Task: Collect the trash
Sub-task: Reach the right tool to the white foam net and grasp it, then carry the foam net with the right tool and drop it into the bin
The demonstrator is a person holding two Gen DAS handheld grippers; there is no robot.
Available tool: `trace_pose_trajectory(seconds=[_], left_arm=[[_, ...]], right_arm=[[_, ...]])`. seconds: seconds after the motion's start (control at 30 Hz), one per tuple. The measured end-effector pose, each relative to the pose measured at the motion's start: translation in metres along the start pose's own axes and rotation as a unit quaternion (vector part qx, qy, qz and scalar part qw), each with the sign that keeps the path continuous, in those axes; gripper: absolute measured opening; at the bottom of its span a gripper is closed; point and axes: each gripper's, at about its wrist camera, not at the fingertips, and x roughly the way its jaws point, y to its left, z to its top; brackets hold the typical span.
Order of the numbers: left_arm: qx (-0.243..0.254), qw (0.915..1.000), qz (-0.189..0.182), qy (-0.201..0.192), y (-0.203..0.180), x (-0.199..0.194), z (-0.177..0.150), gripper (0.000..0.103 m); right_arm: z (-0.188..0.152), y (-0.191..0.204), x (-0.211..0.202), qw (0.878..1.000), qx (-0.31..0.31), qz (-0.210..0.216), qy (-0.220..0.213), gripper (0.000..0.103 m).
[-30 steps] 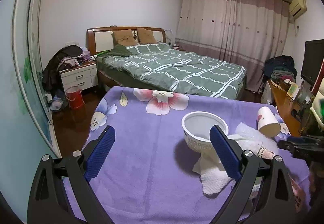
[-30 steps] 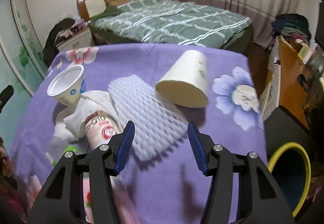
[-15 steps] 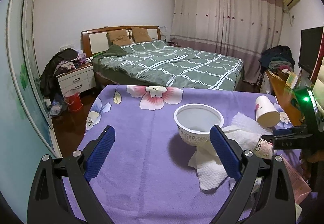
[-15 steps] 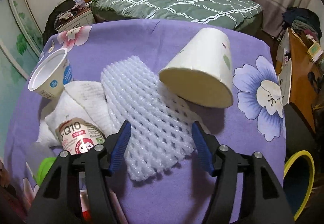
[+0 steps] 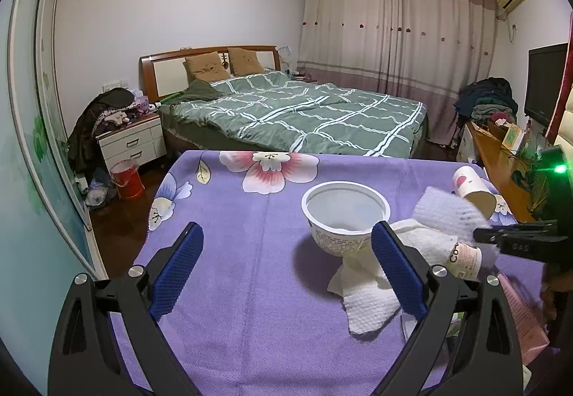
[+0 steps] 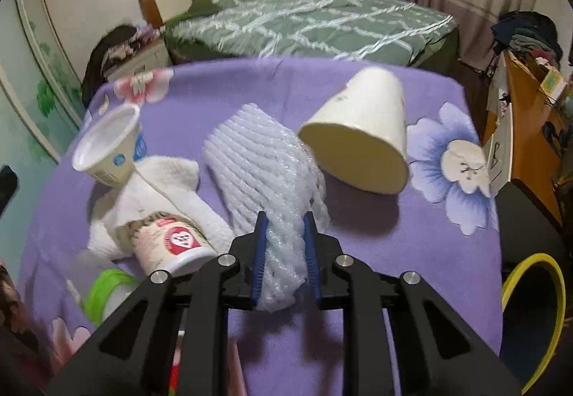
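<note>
Right gripper [image 6: 284,231], jaws closing, blue pads already pinching the near end of the white foam-mesh fruit sleeve [image 6: 265,166]; foam bunches and puckers between the pads, so the grip reads as real, taken at the end nearest the hand, probably because that end lies free of the other litter. Sleeve lies on the purple flowered tablecloth [image 6: 376,252], long axis running away from the gripper toward the bed, far end fanning wide and touching or just beside the mouth rim of the tipped white paper cup [image 6: 361,141]; blur makes contact hard to call. Cup on its side, open mouth facing the camera. Left of the sleeve: crumpled white paper towel [image 6: 161,191], a small white bottle with a red heart label [image 6: 172,242] lying on it, a white plastic yogurt tub [image 6: 109,145] tilted against it. Yellow-rimmed dark bin [image 6: 533,317] stands low at right beside the table, likely the drop point. Left gripper [image 5: 286,267] spread wide, empty, hovering over bare cloth short of the yogurt tub [image 5: 345,216], seemingly waiting its turn.
</note>
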Motion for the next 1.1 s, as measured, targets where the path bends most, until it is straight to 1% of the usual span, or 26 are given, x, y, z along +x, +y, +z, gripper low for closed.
trace_pose_trajectory(seconds=[0.1,0.2,0.3,0.37,0.47,0.53,0.57,0.7,0.8,0.83,0.9,1.07,1.1], left_arm=[[0.001,1.0,-0.005,-0.002,-0.002,-0.002,0.0,0.093],[0.004,1.0,-0.009,-0.003,-0.003,-0.003,0.001,0.093],[0.007,0.9999,-0.013,-0.003,-0.005,-0.004,0.001,0.093],[0.009,0.9998,-0.016,-0.003,-0.007,-0.005,0.001,0.093],[0.013,0.9997,-0.022,-0.003,-0.01,-0.007,0.0,0.093],[0.015,0.9994,-0.03,-0.005,-0.012,-0.009,-0.001,0.093],[0.015,0.9993,-0.033,-0.005,-0.012,-0.009,0.0,0.093],[0.023,0.9989,-0.041,-0.003,-0.017,-0.009,-0.001,0.093],[0.026,0.9987,-0.045,0.0,-0.018,-0.009,-0.001,0.093],[0.027,0.9986,-0.046,0.001,-0.019,-0.009,-0.002,0.093],[0.027,0.9985,-0.047,0.002,-0.019,-0.008,-0.002,0.093],[0.028,0.9982,-0.052,0.004,-0.022,-0.008,-0.003,0.093],[0.029,0.9982,-0.053,0.004,-0.021,-0.007,-0.003,0.093]], right_arm=[[-0.002,-0.002,-0.021,1.0,0.01,0.005,-0.025,0.019],[-0.009,-0.005,-0.046,0.998,0.022,0.02,-0.049,0.019],[-0.019,-0.008,-0.067,0.997,0.032,0.02,-0.068,0.02],[-0.028,-0.016,-0.08,0.996,0.043,0.013,-0.079,0.02],[-0.042,-0.037,-0.096,0.992,0.072,-0.026,-0.099,0.02],[-0.055,-0.062,-0.108,0.985,0.101,-0.073,-0.115,0.02],[-0.06,-0.072,-0.112,0.983,0.111,-0.087,-0.119,0.021],[-0.087,-0.122,-0.131,0.962,0.174,-0.161,-0.133,0.021],[-0.104,-0.155,-0.142,0.945,0.215,-0.21,-0.132,0.022],[-0.109,-0.167,-0.144,0.939,0.228,-0.222,-0.129,0.022],[-0.116,-0.18,-0.146,0.933,0.246,-0.233,-0.122,0.024],[-0.125,-0.198,-0.143,0.924,0.268,-0.251,-0.111,0.03],[-0.128,-0.201,-0.143,0.922,0.27,-0.257,-0.109,0.035]])
